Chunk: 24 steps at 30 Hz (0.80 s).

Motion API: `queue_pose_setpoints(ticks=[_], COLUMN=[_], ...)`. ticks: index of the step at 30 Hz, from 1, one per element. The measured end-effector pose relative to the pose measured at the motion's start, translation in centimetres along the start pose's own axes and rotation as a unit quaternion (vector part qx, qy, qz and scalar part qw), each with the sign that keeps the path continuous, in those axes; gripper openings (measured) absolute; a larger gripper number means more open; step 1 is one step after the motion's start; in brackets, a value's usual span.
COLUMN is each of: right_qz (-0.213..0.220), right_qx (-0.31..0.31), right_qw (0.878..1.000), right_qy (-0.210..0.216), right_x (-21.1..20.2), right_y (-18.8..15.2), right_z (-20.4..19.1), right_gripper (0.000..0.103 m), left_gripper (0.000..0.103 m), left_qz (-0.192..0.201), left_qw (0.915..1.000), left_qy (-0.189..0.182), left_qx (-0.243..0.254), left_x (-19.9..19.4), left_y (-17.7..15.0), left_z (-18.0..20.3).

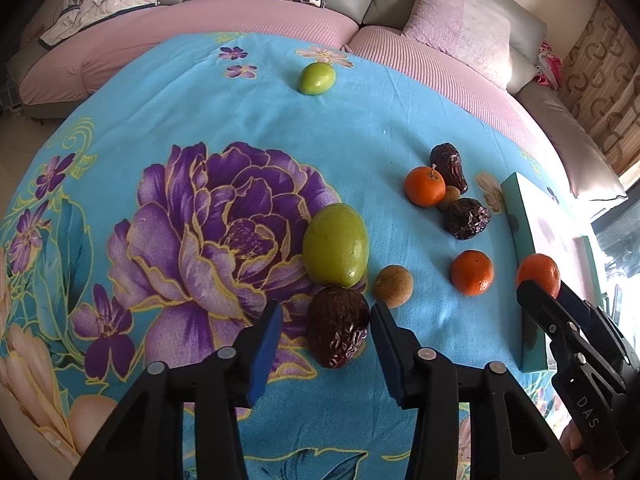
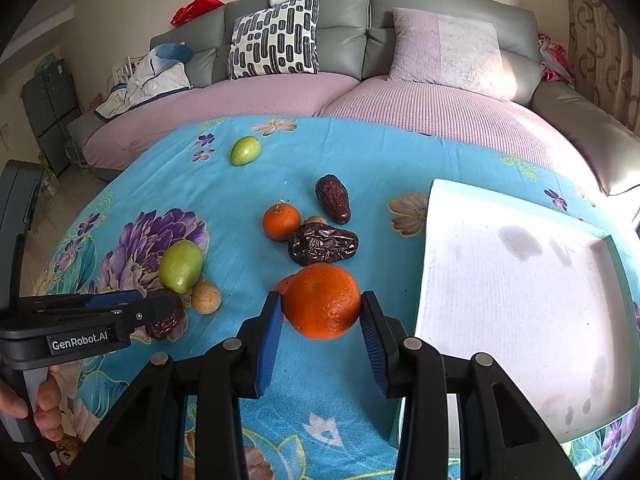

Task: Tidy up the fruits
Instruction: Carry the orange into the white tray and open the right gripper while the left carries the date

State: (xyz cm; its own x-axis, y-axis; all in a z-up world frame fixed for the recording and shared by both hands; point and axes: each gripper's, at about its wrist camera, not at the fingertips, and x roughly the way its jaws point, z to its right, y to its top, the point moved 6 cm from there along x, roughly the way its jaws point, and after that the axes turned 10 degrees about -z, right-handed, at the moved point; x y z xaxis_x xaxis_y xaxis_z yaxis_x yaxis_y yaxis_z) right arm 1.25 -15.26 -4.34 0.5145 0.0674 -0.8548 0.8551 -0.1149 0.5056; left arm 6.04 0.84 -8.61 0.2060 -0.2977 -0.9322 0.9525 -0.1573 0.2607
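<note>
Right gripper [image 2: 321, 312] is gripping an orange [image 2: 322, 301] between both blue pads, lifted above the blue floral cloth [image 2: 360, 160]. A second orange [image 1: 472, 272] is lying partly hidden behind it at its 9 o'clock.

Left gripper [image 1: 325, 316] is sitting released, jaws spread to either side of a wrinkled dark date [image 1: 337, 326]; pads are not touching it. A large green fruit [image 1: 335, 245] is touching the date at its 12 o'clock; a small tan round fruit [image 1: 393, 286] is lying just beside at 2 o'clock.

A shallow teal-rimmed tray [image 2: 440, 188], white inside, is resting at 3 o'clock of the held orange. Cluster at 12 o'clock: stemmed orange [image 2: 281, 221], two more dates [image 2: 322, 243]. A small green fruit [image 2: 245, 150] is lying well apart, far side.
</note>
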Motion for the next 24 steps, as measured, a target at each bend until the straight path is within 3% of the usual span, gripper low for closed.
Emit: queue_pose_setpoints(ticks=[4,14,17,20,24], right_qz=[0.003,0.019,0.018,0.020,0.021], right_qx=[-0.003,0.004,0.016,0.035,0.089], right_qw=[1.000,1.000,0.999,0.997,0.993], right_qy=[-0.001,-0.006,-0.022,-0.063,-0.074], right_x=[-0.3,-1.3,-1.6,-1.9,-2.8], right_y=[0.0,0.3,0.6,0.7,0.7], right_z=[-0.1,0.6,1.9,4.2,8.1], right_gripper=[0.041,0.041,0.041,0.041,0.041], left_gripper=[0.037,0.035,0.035,0.035,0.035], left_qz=[-0.002,0.038,0.050,0.058,0.065], left_qw=[0.9999,0.9988,0.9980,0.9971,0.9949], left_qy=[-0.002,-0.011,-0.013,-0.011,-0.018], left_qx=[0.014,0.027,0.035,0.049,0.075], left_x=[0.1,-2.0,-2.7,-3.1,-3.4], left_y=[-0.2,0.0,0.1,0.2,0.2], left_z=[0.7,1.2,1.6,2.5,4.5])
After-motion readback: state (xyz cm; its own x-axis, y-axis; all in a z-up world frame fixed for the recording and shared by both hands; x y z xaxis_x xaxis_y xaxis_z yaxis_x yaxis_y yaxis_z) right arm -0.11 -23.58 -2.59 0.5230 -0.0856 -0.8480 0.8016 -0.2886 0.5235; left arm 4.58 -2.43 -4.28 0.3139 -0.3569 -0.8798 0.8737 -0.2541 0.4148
